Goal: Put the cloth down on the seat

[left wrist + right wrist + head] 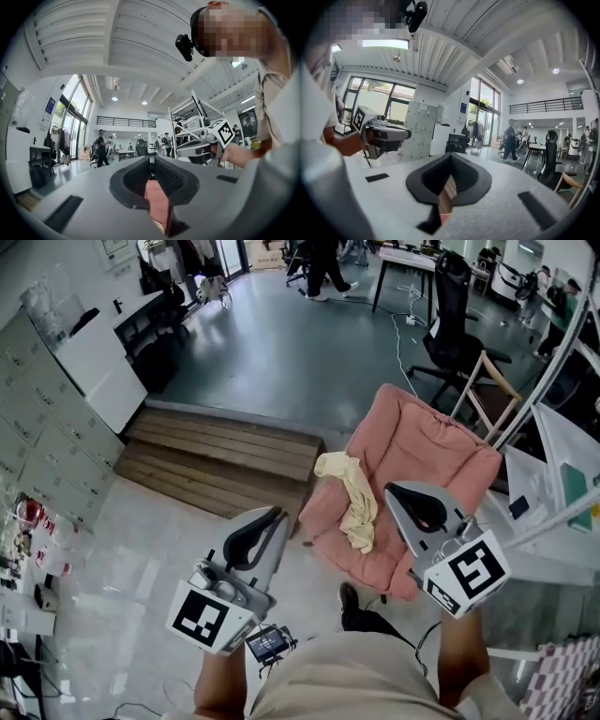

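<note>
Cloth (349, 498), pale yellow, already lies draped across the front of the pink seat (427, 451). It looks soft, light and floppy, so any bunched fold should take a pinch. Above it hover the left hand-held gripper (277, 515) and right hand-held gripper (388, 490), both closed up and empty.

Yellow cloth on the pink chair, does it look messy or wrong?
A bit messy. The yellow cloth lies crumpled in a twisted strip along one side of the pink seat, not spread flat. Nothing looks spilled or broken.
</note>
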A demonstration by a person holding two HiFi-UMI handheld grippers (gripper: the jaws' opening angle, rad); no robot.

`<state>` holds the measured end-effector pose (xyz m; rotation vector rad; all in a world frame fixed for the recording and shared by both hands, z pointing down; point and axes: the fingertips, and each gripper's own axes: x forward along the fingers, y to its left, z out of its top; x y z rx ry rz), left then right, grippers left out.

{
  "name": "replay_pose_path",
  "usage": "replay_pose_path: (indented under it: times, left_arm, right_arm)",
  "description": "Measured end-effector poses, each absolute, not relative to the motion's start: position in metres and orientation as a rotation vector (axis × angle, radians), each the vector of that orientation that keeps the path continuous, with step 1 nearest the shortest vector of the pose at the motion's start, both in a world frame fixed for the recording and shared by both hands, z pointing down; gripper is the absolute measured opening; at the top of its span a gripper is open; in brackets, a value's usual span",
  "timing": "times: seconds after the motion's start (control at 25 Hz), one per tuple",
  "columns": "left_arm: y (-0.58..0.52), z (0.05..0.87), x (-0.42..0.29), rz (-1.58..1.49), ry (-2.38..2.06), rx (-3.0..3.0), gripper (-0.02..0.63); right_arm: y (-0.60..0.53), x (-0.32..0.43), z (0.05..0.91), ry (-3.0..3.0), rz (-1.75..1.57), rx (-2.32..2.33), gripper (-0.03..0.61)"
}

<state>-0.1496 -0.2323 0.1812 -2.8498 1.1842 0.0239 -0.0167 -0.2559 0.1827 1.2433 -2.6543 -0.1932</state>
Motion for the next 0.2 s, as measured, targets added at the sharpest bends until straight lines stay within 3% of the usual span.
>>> replay_pose_path:
  times: [0.2]
  left_arm:
    - [-0.2308,0.1789,-0.1505,0.026,1.173,-2.853,0.032]
  right_arm:
    - [-0.2541,-0.0191,0.1790,-2.647,-0.200,1.251,-0.011]
